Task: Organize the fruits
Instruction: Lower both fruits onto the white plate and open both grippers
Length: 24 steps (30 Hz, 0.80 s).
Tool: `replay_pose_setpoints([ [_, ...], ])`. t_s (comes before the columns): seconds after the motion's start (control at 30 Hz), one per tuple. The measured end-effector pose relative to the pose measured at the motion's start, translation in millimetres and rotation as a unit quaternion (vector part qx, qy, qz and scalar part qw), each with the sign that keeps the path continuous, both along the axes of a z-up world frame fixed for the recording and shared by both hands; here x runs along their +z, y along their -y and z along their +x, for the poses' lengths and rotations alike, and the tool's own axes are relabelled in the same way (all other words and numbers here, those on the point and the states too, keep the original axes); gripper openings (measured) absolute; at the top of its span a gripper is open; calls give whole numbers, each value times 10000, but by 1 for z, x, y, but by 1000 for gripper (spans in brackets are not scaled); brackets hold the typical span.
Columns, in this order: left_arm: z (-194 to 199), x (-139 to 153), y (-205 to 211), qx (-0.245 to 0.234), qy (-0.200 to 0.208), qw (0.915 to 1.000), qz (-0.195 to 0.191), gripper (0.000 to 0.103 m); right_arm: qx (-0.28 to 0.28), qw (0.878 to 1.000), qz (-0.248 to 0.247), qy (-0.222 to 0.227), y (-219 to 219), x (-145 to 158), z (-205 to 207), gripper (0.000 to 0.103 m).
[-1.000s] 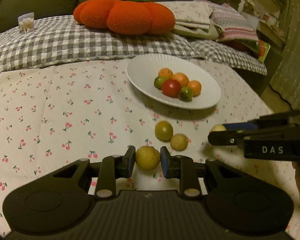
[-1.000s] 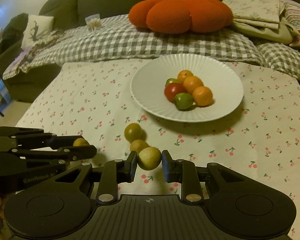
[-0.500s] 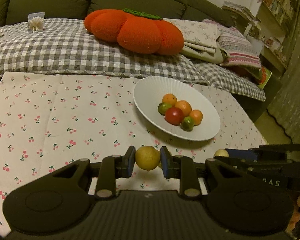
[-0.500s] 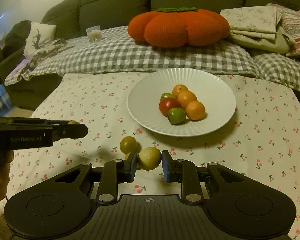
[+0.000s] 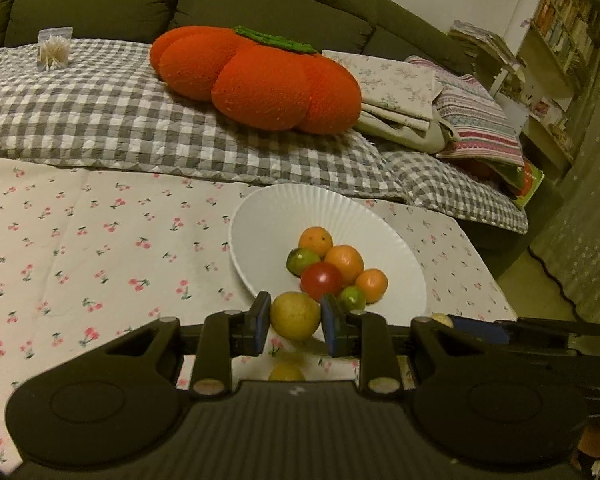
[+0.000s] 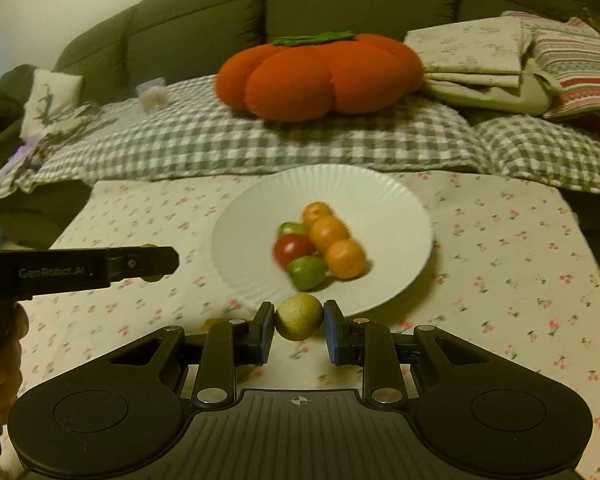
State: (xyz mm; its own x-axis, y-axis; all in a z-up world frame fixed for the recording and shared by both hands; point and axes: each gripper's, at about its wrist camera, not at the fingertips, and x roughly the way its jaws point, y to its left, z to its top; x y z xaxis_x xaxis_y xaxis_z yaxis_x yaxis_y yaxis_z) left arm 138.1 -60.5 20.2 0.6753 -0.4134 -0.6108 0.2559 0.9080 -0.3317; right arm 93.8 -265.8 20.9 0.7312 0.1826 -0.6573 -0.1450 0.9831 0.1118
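Observation:
My left gripper (image 5: 295, 324) is shut on a yellow fruit (image 5: 295, 315) and holds it above the cloth, just before the near rim of the white plate (image 5: 260, 220). My right gripper (image 6: 299, 326) is shut on a yellow-green fruit (image 6: 299, 316), also lifted at the plate (image 6: 360, 184) near rim. The plate holds several fruits: oranges (image 5: 344, 263), a red one (image 5: 322, 279) and green ones (image 5: 352, 298). Another yellow fruit (image 5: 286, 373) lies on the cloth below my left gripper, partly hidden. The left gripper shows side-on in the right wrist view (image 6: 152, 260).
The table wears a cherry-print cloth (image 5: 80, 248). Behind it a sofa carries a checked blanket (image 5: 100, 112), an orange pumpkin cushion (image 5: 260, 80) and folded linens (image 5: 400, 92). The table's right edge (image 5: 488, 272) drops to the floor. The right gripper shows in the left wrist view (image 5: 500, 326).
Both grippers have risen off the cloth with their fruits and moved forward toward the plate. The loose fruits on the cloth have dropped below the grippers, mostly out of view.

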Motion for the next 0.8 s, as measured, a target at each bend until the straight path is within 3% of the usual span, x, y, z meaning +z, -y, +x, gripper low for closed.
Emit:
replay_pose_setpoints([
  [0.33, 25, -15, 23, 136, -145, 9997, 136, 25, -248, 9996, -160, -8, 12, -5, 27, 24],
  [0.8, 40, -25, 28, 225, -198, 9992, 253, 25, -88, 9994, -245, -231, -9, -19, 47, 25],
])
